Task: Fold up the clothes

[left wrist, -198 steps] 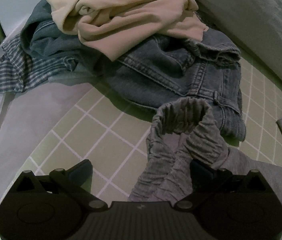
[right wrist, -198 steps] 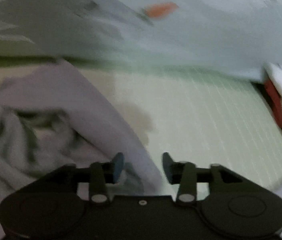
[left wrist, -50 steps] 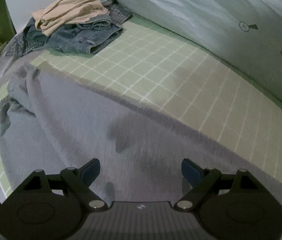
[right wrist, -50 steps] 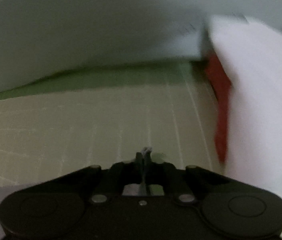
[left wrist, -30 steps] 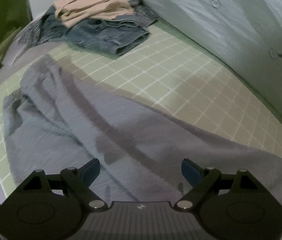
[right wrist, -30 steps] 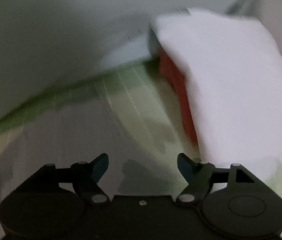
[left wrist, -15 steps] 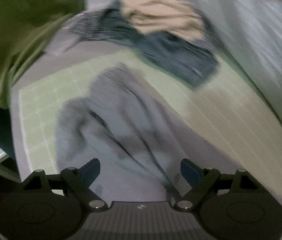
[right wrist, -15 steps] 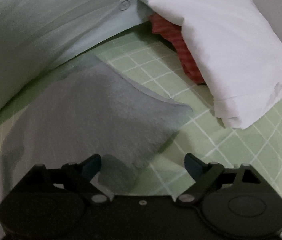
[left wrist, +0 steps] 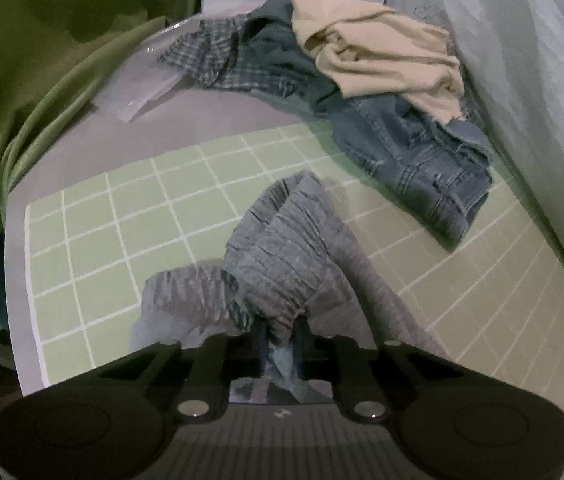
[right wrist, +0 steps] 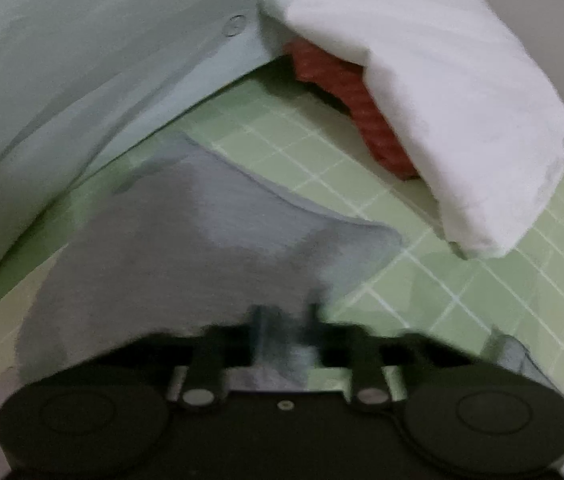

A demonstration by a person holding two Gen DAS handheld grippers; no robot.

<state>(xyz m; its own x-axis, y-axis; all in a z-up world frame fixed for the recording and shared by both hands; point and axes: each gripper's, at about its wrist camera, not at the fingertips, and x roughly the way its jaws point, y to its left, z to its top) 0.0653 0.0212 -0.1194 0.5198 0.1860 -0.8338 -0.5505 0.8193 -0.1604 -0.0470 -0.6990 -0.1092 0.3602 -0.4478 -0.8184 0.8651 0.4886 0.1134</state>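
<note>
Grey garment: the grey garment (left wrist: 282, 256) lay along the green checked mat (left wrist: 122, 216), its gathered, ribbed end bunched up at the left, its flatter end (right wrist: 218, 216) spread at the right.
Left tool: the left tool (left wrist: 278, 344) had its jaws drawn nearly together on a wad of the ribbed end, with several layers caught between them.
Right tool: the right tool (right wrist: 283, 320) was blurred; its jaws stood close together over the flat grey cloth and seemed to pinch an edge, though how much cloth was in them could not be told.
Risk, left grip: the thick wad looked unevenly caught, so a pull could have let an inner layer slide out and left the end twisted.
Risk, right grip: a thin bite on the edge might have slipped under tension, dropping that end and skewing the fold.
Risk, neighbours: the denim piece (left wrist: 425, 168) lay near the bunched end, under the beige top (left wrist: 381, 60) and beside the plaid shirt (left wrist: 210, 56); a wide sweep could have dragged the pile.
Risk, right side: the white folded cloth (right wrist: 441, 92) over the red item (right wrist: 345, 88) sat just beyond the flat end and could have been nudged.
Risk, surface: the mat might have shifted on the grey worktop (left wrist: 202, 120) if the cloth was hauled instead of lifted.
</note>
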